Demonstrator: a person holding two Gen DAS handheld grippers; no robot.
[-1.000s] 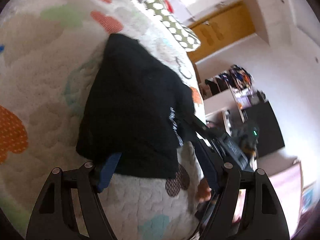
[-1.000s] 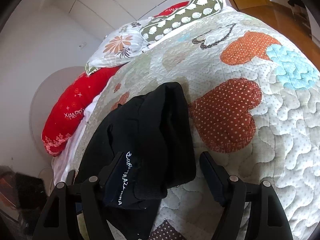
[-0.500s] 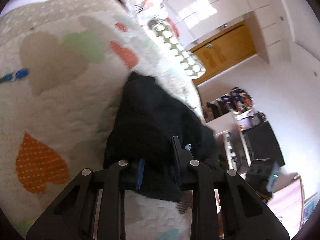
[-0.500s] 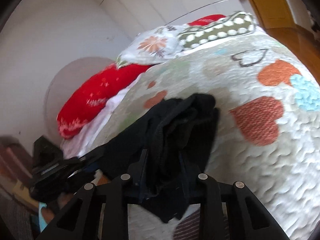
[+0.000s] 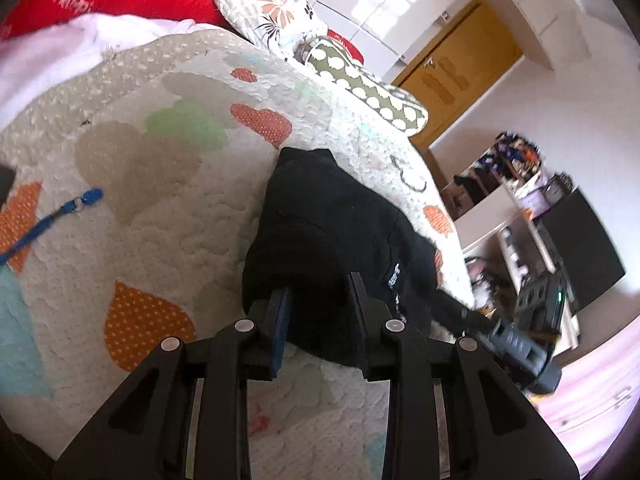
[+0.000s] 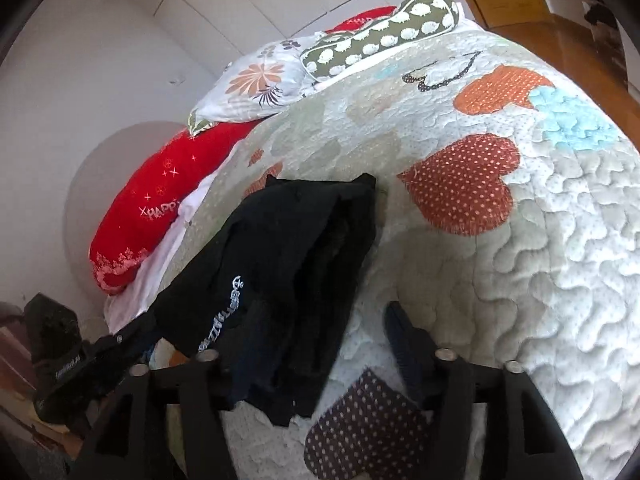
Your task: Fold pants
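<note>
Black pants lie folded in a thick bundle on a quilted heart-patterned bedspread. My left gripper holds the bundle's near edge, with fabric filling the narrow gap between its pads as the jaws start opening. In the right wrist view the pants show white lettering and drape over the left finger. My right gripper is opening; its right finger stands clear of the cloth on the bedspread.
A red pillow, a floral pillow and a green dotted bolster lie at the head of the bed. A blue lanyard rests on the quilt. Cluttered shelves and a wooden door stand beyond the bed's edge.
Both grippers closed on the pants' near edge. The right one has since spread wide and let go; the left still pinches fabric. Both views have drawn back and show more of the bed.
</note>
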